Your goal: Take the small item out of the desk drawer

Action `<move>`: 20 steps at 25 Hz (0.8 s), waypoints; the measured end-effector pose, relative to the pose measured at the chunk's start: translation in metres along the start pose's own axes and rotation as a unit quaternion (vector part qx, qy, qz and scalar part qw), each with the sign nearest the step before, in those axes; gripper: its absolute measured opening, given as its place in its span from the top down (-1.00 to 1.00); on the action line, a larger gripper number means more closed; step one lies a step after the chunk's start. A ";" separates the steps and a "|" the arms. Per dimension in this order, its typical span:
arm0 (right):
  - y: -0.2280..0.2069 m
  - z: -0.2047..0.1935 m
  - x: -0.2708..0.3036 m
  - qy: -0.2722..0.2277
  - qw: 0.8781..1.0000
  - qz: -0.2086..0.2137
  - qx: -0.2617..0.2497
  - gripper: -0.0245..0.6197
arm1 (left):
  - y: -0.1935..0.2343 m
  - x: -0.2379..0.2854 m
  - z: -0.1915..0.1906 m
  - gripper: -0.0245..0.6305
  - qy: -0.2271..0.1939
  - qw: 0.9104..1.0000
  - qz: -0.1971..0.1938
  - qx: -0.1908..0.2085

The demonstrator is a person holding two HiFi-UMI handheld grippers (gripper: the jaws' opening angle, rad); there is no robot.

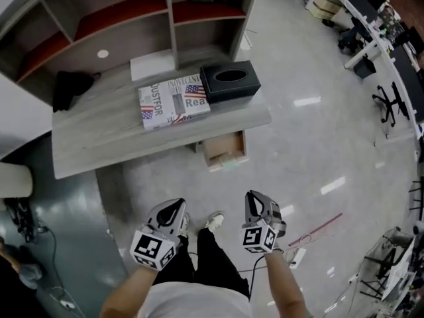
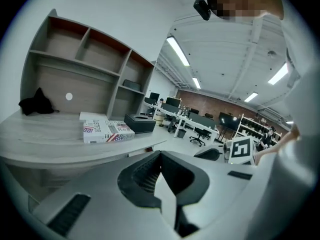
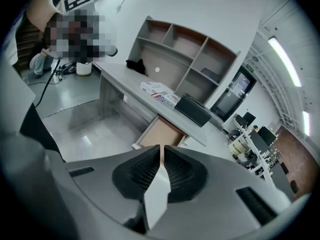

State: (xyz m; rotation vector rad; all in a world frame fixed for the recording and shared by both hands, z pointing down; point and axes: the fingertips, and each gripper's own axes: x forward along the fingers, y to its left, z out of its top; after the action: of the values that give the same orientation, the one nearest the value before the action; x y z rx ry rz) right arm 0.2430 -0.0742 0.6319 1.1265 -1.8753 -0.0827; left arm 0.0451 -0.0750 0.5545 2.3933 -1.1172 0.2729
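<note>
Two grippers hang low in front of the person's legs, well apart from the desk [image 1: 99,144]. The left gripper [image 1: 176,205] has its fingers [image 2: 142,176] closed with nothing between them, and the right gripper [image 1: 254,197] is the same, closed and empty. The drawer [image 1: 224,148] under the desk stands open toward the person. I cannot make out the small item inside it. Only the brown bottom shows, so I judge that the item lies deeper in or is too small to see from here. The step in hand is the approach. To do it well, it seems better to bring one gripper near the drawer and open the fingers before entering. It should come from above and from the front, because the desk covers the rear part of the drawer.
</note>
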 end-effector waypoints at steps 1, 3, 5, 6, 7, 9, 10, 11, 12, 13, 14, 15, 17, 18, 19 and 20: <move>0.004 -0.005 0.012 0.003 1.000 0.010 -0.006 0.84 | 0.002 0.004 -0.006 0.87 0.002 1.000 0.003 -0.008; 0.011 -0.015 0.036 0.005 0.999 0.029 -0.017 0.66 | 0.012 0.011 -0.013 0.87 -0.001 1.000 0.014 -0.017; 0.019 -0.025 0.055 0.009 0.998 0.043 -0.033 0.58 | 0.024 0.014 -0.017 0.87 -0.009 0.999 0.033 -0.026; 0.022 -0.031 0.063 0.012 0.998 0.050 -0.043 0.58 | 0.031 0.015 -0.019 0.87 -0.012 0.999 0.042 -0.029; 0.026 -0.035 0.072 0.014 0.997 0.056 -0.054 0.58 | 0.038 0.015 -0.022 0.87 -0.013 0.998 0.051 -0.030; 0.033 -0.043 0.089 0.017 0.995 0.067 -0.073 0.57 | 0.050 0.016 -0.027 0.87 -0.014 0.997 0.064 -0.031; 0.036 -0.047 0.097 0.018 0.994 0.072 -0.083 0.56 | 0.055 0.016 -0.030 0.87 -0.014 0.997 0.069 -0.031; 0.039 -0.050 0.106 0.020 0.993 0.076 -0.093 0.54 | 0.060 0.016 -0.034 0.87 -0.013 0.997 0.074 -0.032; 0.042 -0.054 0.114 0.022 0.991 0.080 -0.103 0.52 | 0.064 0.016 -0.039 0.87 -0.012 0.996 0.079 -0.034; 0.045 -0.057 0.122 0.023 0.990 0.083 -0.111 0.51 | 0.067 0.017 -0.046 0.87 -0.010 0.996 0.083 -0.037; 0.047 -0.059 0.130 0.024 0.989 0.085 -0.119 0.50 | 0.069 0.017 -0.053 0.87 -0.006 0.995 0.085 -0.041; 0.049 -0.062 0.137 0.026 0.988 0.088 -0.125 0.48 | 0.070 0.018 -0.060 0.87 -0.002 0.995 0.086 -0.045; 0.050 -0.065 0.150 0.029 0.986 0.091 -0.137 0.44 | 0.070 0.022 -0.074 0.87 0.007 0.995 0.087 -0.053; 0.050 -0.067 0.157 0.030 0.985 0.093 -0.143 0.43 | 0.070 0.024 -0.080 0.87 0.011 0.995 0.087 -0.057; 0.051 -0.068 0.163 0.032 0.984 0.095 -0.149 0.42 | 0.071 0.026 -0.085 0.87 0.013 0.994 0.087 -0.060; 0.051 -0.070 0.169 0.034 0.983 0.098 -0.154 0.41 | 0.071 0.029 -0.089 0.87 0.015 0.994 0.086 -0.062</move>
State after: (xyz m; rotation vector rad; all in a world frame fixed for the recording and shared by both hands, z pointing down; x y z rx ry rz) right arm 0.2326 -0.1417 0.8091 0.7215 -1.8285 -0.2134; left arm 0.0114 -0.0884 0.6667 2.1806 -1.2899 0.2878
